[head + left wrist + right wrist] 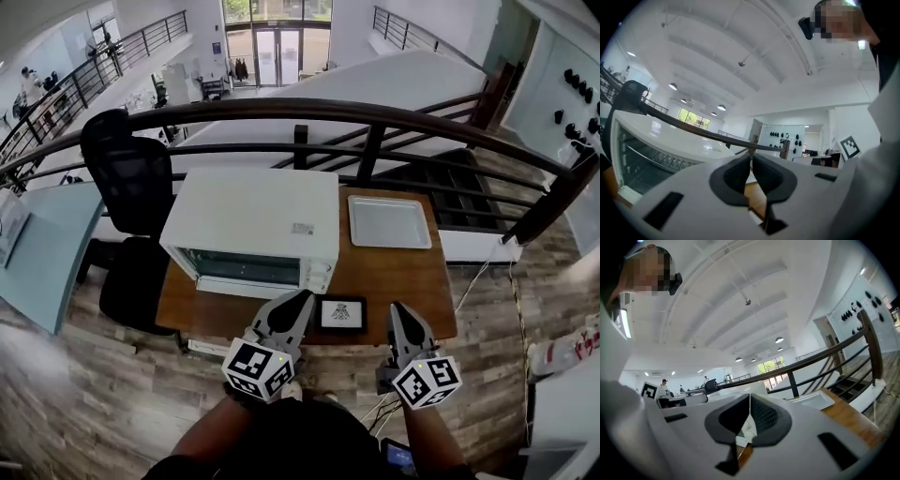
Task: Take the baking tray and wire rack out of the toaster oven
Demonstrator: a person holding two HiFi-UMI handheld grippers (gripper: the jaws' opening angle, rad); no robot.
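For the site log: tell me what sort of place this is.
Likely an office mezzanine: a desk beside a curved railing overlooking a lower floor, an office chair alongside.

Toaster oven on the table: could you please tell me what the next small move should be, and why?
Probably bring the left tool, shut and empty, forward to the door of the toaster oven, which looks closed; the baking tray already lies on the table beside it.

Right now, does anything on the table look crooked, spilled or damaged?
Nothing stands out. The toaster oven stands upright on the table. The baking tray lies flat to its right, apart from it, and a small framed card lies near the front edge. No spill or damage shows.
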